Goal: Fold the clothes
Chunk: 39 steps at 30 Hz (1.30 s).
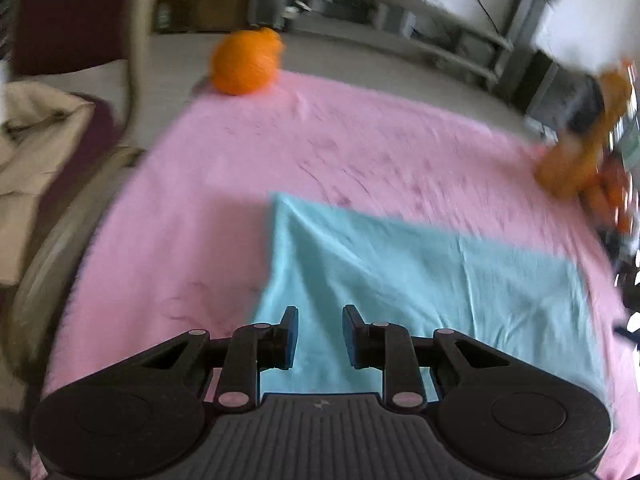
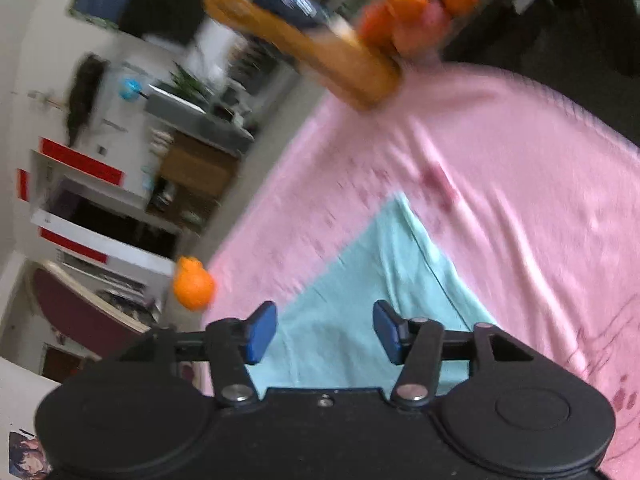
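Left gripper (image 1: 320, 336) and right gripper (image 2: 325, 330), both parted and empty, above blue cloth (image 1: 420, 280) on pink blanket (image 1: 360, 140).

A pink soft blanket (image 1: 320, 152) covers the work surface, wrinkled in places. Behind it the floor (image 1: 176, 60) is pale grey. A long grey shelf unit (image 1: 420, 36) stands against a white wall (image 1: 592, 12) – everything here is blurred. On the left sits a dark maroon chair with a beige curved frame (image 1: 134, 52), cream fabric (image 1: 36, 140) beside it. The right wrist view shows white shelves with red stripes (image 2: 80, 184), a brown wooden cabinet (image 2: 196, 168), a green plant (image 2: 188, 80) – daylight is soft.
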Available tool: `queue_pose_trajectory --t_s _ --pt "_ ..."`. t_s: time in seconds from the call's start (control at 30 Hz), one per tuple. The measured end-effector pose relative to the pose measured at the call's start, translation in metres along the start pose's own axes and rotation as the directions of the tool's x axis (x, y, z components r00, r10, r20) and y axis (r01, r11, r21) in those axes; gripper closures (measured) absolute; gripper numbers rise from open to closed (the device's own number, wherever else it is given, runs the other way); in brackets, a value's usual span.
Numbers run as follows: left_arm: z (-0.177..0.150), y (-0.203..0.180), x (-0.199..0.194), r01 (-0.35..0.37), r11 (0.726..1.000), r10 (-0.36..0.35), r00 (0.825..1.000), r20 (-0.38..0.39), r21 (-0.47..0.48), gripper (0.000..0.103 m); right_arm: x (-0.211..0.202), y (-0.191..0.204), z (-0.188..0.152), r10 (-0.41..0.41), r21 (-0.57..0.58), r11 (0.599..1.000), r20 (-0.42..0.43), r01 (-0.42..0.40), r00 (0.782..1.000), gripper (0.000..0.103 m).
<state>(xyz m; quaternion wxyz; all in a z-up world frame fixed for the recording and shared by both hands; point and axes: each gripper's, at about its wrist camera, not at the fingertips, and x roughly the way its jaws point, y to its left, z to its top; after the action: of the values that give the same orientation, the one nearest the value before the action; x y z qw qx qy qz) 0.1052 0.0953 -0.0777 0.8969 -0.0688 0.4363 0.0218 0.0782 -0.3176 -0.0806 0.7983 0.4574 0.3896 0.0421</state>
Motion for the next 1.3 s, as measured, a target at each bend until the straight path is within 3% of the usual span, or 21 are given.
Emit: queue_pose_trajectory --t_s 0.03,0.13,0.23,0.3,0.33,0.4,0.5,0.6,0.73,0.8,0.93,1.0,1.13,1.3 --pt "-0.001 -0.004 0.007 -0.025 0.999 0.025 1.000 0.015 0.024 0.079 0.010 -0.002 -0.001 -0.018 -0.002 1.000 -0.013 0.018 1.000 0.081" --pt "-0.003 -0.006 0.019 -0.124 0.991 0.120 0.989 0.080 0.045 0.082 0.038 -0.006 -0.003 -0.012 -0.005 1.000 -0.066 0.012 0.998 0.082" --pt "-0.009 0.000 0.028 -0.191 0.980 0.188 0.981 0.057 0.056 0.087 0.055 -0.007 -0.005 -0.026 -0.040 0.999 -0.102 0.022 0.994 0.081" --pt "-0.014 0.005 0.031 -0.222 0.972 0.220 0.975 0.039 0.077 0.082 0.060 -0.011 -0.005 -0.057 -0.059 0.997 -0.125 0.049 0.991 0.081" --pt "-0.016 0.007 0.028 -0.230 0.968 0.227 0.973 0.047 0.099 0.080 0.061 -0.015 -0.005 -0.072 -0.062 0.996 -0.135 0.064 0.988 0.090" --pt "-0.020 0.013 0.024 -0.222 0.967 0.219 0.975 0.040 0.121 0.078 0.055 -0.028 -0.001 -0.086 -0.017 0.996 -0.139 0.085 0.986 0.100" --pt "-0.025 0.027 0.018 -0.245 0.962 0.246 0.969 0.008 0.117 0.075 0.034 -0.051 0.004 -0.089 0.099 0.990 -0.095 0.098 0.991 0.103" --pt "-0.032 0.042 0.010 -0.280 0.955 0.282 0.959 -0.015 0.096 0.074 0.009 -0.060 0.005 -0.179 0.094 0.979 -0.030 0.181 0.983 0.101" --pt "-0.042 0.057 -0.011 -0.306 0.952 0.306 0.951 -0.044 0.019 0.077 -0.025 -0.058 -0.005 -0.268 0.049 0.963 0.025 0.266 0.963 0.083" --pt "-0.049 0.055 -0.027 -0.278 0.961 0.277 0.960 -0.034 -0.009 0.080 -0.044 -0.048 -0.014 -0.272 -0.014 0.962 0.070 0.274 0.960 0.080" --pt "-0.065 0.026 -0.056 -0.158 0.987 0.158 0.987 0.014 0.009 0.079 -0.071 -0.035 -0.038 -0.163 -0.065 0.984 0.091 0.169 0.982 0.080" --pt "-0.073 0.002 -0.063 -0.092 0.994 0.090 0.995 0.031 0.065 0.078 -0.062 -0.023 -0.055 -0.121 -0.114 0.986 0.044 0.125 0.992 0.080" --pt "-0.080 -0.046 -0.051 -0.081 0.969 0.069 0.996 0.058 0.231 0.077 -0.023 0.002 -0.083 -0.080 -0.234 0.971 -0.095 0.055 0.992 0.080" --pt "-0.078 -0.048 -0.018 -0.041 0.976 0.050 0.998 -0.038 0.212 0.075 0.010 0.003 -0.088 -0.079 -0.226 0.973 -0.181 0.037 0.980 0.080"
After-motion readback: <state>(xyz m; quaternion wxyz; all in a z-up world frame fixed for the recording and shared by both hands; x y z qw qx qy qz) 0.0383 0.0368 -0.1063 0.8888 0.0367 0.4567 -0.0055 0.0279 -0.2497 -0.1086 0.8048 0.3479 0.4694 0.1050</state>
